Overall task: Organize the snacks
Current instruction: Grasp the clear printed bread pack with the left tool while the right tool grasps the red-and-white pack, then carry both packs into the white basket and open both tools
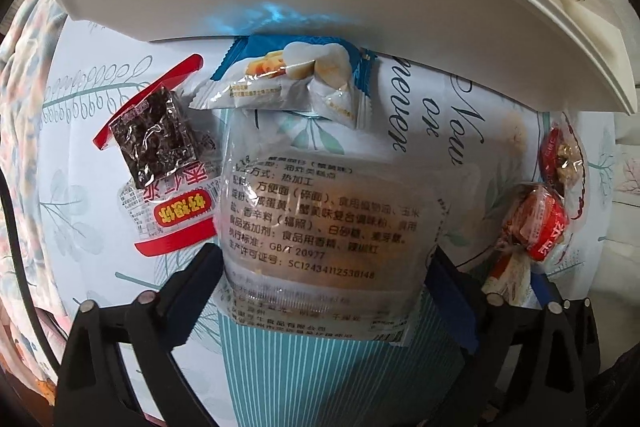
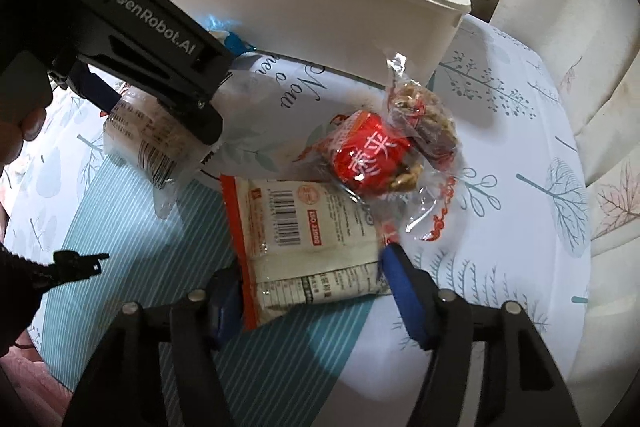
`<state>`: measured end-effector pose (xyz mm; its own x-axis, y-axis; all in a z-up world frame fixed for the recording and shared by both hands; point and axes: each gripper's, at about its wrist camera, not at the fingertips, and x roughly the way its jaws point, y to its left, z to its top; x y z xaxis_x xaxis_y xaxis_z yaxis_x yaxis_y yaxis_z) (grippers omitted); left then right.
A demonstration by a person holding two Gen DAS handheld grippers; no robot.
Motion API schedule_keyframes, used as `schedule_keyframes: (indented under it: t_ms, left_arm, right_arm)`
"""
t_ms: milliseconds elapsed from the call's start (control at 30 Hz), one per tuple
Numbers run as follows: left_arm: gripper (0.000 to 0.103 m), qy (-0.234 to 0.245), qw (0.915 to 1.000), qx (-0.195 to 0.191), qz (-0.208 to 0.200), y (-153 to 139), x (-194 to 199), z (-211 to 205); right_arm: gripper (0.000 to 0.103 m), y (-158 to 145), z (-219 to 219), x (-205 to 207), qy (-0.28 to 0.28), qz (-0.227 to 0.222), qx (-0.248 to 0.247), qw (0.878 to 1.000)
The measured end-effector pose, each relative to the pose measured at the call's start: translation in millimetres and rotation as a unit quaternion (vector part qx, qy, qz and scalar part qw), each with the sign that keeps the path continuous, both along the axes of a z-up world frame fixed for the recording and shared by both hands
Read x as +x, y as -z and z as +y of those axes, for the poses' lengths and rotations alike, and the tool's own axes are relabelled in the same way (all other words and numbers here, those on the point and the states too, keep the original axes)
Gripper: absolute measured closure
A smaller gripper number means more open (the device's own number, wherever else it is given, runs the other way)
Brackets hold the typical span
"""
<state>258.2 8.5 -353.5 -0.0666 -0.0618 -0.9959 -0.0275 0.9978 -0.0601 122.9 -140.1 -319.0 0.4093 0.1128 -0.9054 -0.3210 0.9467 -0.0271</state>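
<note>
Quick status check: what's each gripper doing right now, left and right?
Left gripper: jaws open around the clear snack packet, no visible pinch.
Right gripper: jaws around the orange-edged snack packet; grip cannot be told.

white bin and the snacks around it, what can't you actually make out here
- White bin contents: right wrist view shows only clear plastic at the top; its wall hides the rest.
- Blue snack packet: left wrist view, its top edge is tucked under the bin's rim.
- Orange-edged packet: right wrist view, whether the right claw presses on it; small print unreadable.
- Clear printed packet: left wrist view, contents blurred behind print.
</note>
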Motion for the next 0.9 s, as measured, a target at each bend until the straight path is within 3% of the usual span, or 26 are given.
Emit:
schedule_keyframes:
  t_ms: [67, 233, 567, 900]
  left_arm:
    - [0.019, -0.002, 1.0, 0.001, -0.006, -3.6, -5.6, 3.0]
    - [0.026, -0.014, 0.9998, -0.015, -0.002, -8.6, -14.9, 13.0]
    - [0.027, -0.051, 0.9977, -0.016, 0.041, -9.2, -61.0, 49.5]
    - [0.027, -0.127, 0.9893, -0.034, 0.063, -29.3, -116.7, 115.7]
  right_arm:
    - [0.043, -0.8, -0.2, -1.2, 0.0, 0.001, -0.002, 1.0]
    - [0.049, -2.6, -3.8, 3.7, -0.005, 0.017, 0.005, 1.0]
    - [0.05, -10.7, 5.8, -1.4, -0.028, 0.066, 0.037, 0.997]
    - [0.05, -46.8, 34.7, 4.7, -0.094, 0.039, 0.065, 0.993]
